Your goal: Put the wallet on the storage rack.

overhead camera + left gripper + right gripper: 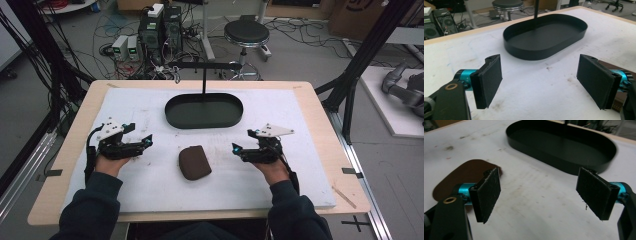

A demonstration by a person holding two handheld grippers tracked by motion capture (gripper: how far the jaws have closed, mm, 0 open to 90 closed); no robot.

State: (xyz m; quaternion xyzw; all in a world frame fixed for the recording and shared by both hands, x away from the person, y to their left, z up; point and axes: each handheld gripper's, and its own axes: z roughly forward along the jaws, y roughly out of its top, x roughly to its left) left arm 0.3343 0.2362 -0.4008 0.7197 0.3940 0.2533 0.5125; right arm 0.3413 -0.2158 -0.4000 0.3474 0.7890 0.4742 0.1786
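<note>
A flat brown pouch-like piece (194, 162) lies on the white mat (150, 185) near the front middle. Behind it stands a black oval tray (204, 110), empty. My left gripper (148, 141) hovers left of the brown piece, jaws wide apart with nothing between them; its own view faces the tray (544, 37). My right gripper (235, 148) hovers right of the brown piece, also open and empty. In the right gripper view the brown piece (466, 176) lies behind the left jaw and the tray (561, 147) sits ahead to the right.
A thin black post (204, 77) with a horizontal arm rises behind the tray. The mat covers a wooden table (325, 125). Beyond the far edge are computer boxes (160, 27), a round stool (246, 34) and cables on the floor.
</note>
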